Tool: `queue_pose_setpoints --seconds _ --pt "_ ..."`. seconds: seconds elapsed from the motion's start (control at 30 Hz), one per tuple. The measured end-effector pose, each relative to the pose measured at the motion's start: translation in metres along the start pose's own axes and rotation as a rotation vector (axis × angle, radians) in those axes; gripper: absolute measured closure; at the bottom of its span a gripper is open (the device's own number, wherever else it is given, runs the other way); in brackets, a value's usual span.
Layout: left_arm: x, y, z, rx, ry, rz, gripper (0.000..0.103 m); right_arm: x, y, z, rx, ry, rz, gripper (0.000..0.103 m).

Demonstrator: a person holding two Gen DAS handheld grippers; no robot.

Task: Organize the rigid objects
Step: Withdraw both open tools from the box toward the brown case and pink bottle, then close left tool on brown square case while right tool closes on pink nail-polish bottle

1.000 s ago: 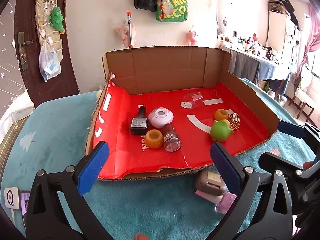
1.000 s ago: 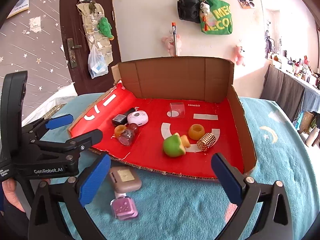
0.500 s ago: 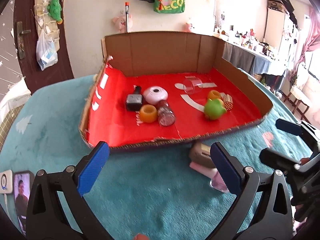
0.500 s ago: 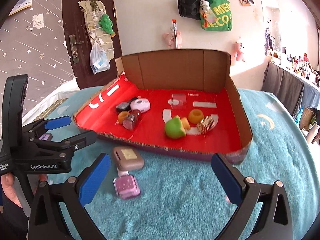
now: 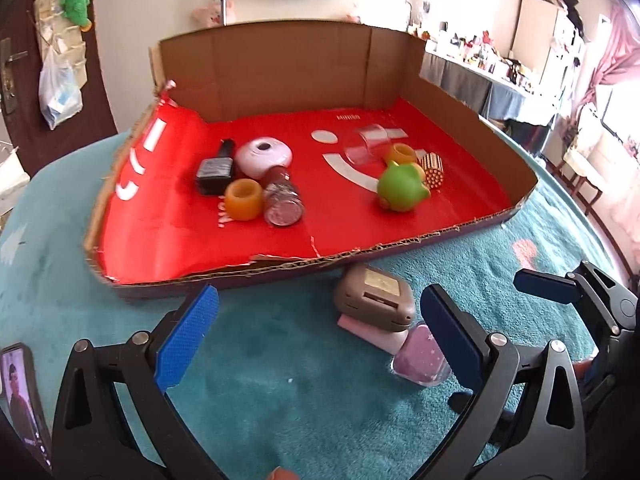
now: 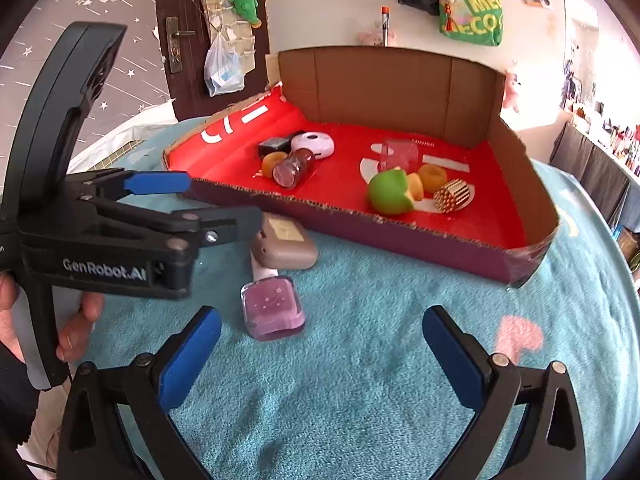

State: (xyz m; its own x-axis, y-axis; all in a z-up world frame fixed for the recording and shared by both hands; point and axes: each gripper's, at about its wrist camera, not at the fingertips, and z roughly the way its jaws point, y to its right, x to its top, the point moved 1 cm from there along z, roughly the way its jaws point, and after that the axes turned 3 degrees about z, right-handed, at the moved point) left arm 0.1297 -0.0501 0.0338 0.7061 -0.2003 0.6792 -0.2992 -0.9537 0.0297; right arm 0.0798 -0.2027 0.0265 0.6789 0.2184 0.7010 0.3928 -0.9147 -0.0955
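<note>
Left tool [image 5: 316,334] and right tool [image 6: 318,354] held wide apart, nothing gripped. Pink nail polish bottle [image 6: 273,307] lying touching brown case [image 6: 285,249], beside red cardboard box [image 6: 440,254].

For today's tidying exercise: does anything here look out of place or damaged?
Yes. A taupe case and pink nail-polish bottle lie on the teal cloth, outside the cardboard tray, whose front edge is torn.

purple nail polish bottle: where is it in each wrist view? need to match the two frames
Left wrist: purple nail polish bottle sits lower right on the teal cloth, partly behind the left gripper's right finger.
Right wrist: the bottle lies left of centre, just beyond the right gripper's left finger.
Shared landmark: the taupe case touching the bottle's cap end, just outside the cardboard tray's front edge.
</note>
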Motion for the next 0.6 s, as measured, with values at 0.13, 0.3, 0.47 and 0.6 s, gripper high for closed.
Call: queue_pose_setpoints --seconds 0.13,0.3,0.47,0.6 --pt "0.003 0.010 0.013 -0.010 -0.025 0.014 0.000 -0.001 0.001 0.004 0.003 -0.010 0.000 0.000" --pt "0.000 0.017 0.036 0.010 -0.085 0.028 0.000 -0.002 0.004 0.008 0.006 -0.019 0.012 0.000" --pt "-0.006 -0.007 0.036 -0.018 -0.095 -0.081 0.000 -0.001 0.006 0.012 0.009 -0.029 0.010 0.000" --pt "-0.019 -0.026 0.023 -0.043 -0.081 -0.136 0.000 0.001 0.004 0.016 0.012 -0.033 -0.002 0.000"
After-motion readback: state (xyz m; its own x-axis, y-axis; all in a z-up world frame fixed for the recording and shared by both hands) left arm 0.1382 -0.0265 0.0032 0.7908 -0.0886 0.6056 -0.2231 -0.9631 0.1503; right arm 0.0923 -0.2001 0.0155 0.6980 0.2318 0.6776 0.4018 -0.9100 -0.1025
